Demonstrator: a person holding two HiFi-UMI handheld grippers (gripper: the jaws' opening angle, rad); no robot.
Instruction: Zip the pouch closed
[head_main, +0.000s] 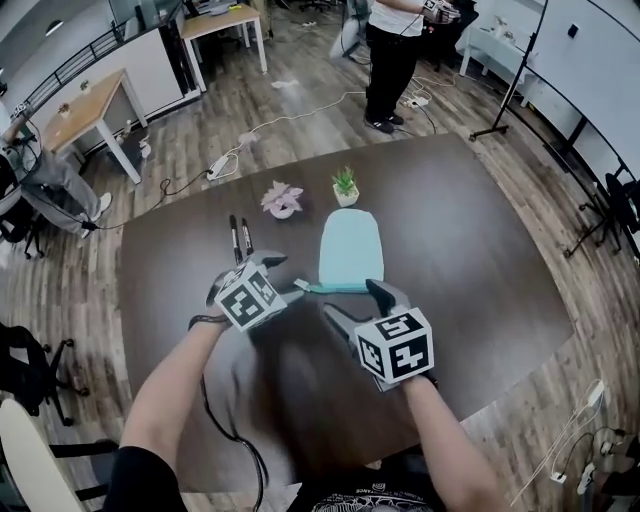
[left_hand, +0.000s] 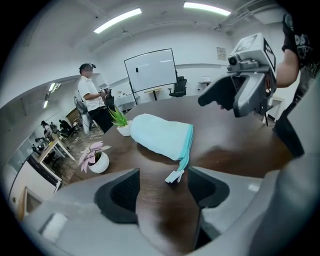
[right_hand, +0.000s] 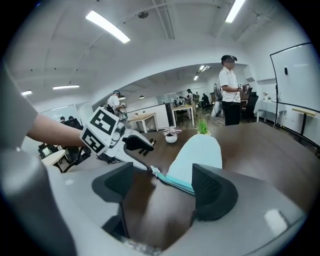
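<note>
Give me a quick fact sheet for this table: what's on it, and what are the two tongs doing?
Table: dark brown wood
Pouch: light blue, lying flat, zipper edge nearest the person
Zipper tab: white, at the zipper's end, untouched
Left tongs: open, jaws either side of the tab, not pressing it
Right tongs: open, framing the zipper edge, gripping nothing
Also there: pink plant, green plant, two markers

Left gripper and right gripper: grey shells, black textured pads, each carrying a white cube with black square markers. Black cable under my left forearm. I wear a black short sleeve, printed shirt
</note>
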